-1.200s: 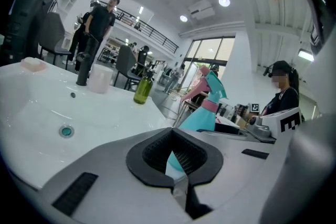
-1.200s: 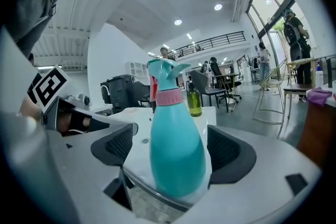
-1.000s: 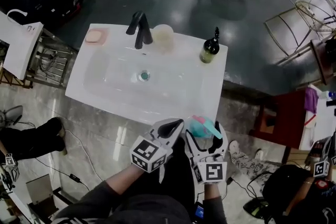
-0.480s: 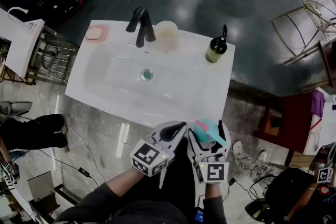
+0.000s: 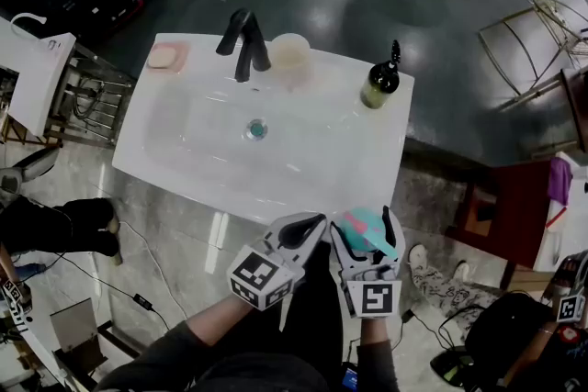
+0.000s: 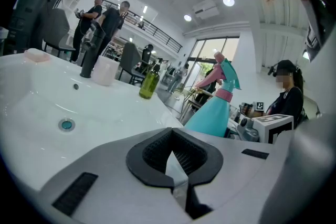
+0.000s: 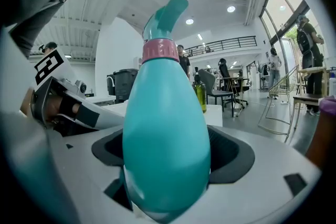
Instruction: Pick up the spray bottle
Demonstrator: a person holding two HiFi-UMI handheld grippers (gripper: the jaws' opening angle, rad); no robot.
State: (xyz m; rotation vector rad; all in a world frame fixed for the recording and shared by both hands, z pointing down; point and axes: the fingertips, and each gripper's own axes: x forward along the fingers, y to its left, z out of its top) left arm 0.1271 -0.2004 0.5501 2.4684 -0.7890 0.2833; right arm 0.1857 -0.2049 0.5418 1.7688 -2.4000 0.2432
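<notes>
A teal spray bottle (image 7: 165, 128) with a pink collar and teal trigger head is clamped upright in my right gripper (image 5: 366, 245), whose jaws press on both sides of its body. In the head view the spray bottle (image 5: 366, 228) is held just off the near edge of the white sink (image 5: 165, 156). From the left gripper view the spray bottle (image 6: 215, 107) shows to the right. My left gripper (image 5: 296, 234) hovers right beside it on the left, its jaws closed together with nothing between them.
On the sink's back rim stand a black faucet (image 5: 243, 44), a pale cup (image 5: 289, 53), a pink soap dish (image 5: 167, 58) and an olive pump bottle (image 5: 381, 78). The teal drain (image 5: 255, 129) sits mid-basin. Chairs and people stand beyond the sink.
Both grippers and the held bottle keep nearly the same place near the sink's front edge; only the head view has shifted slightly.
</notes>
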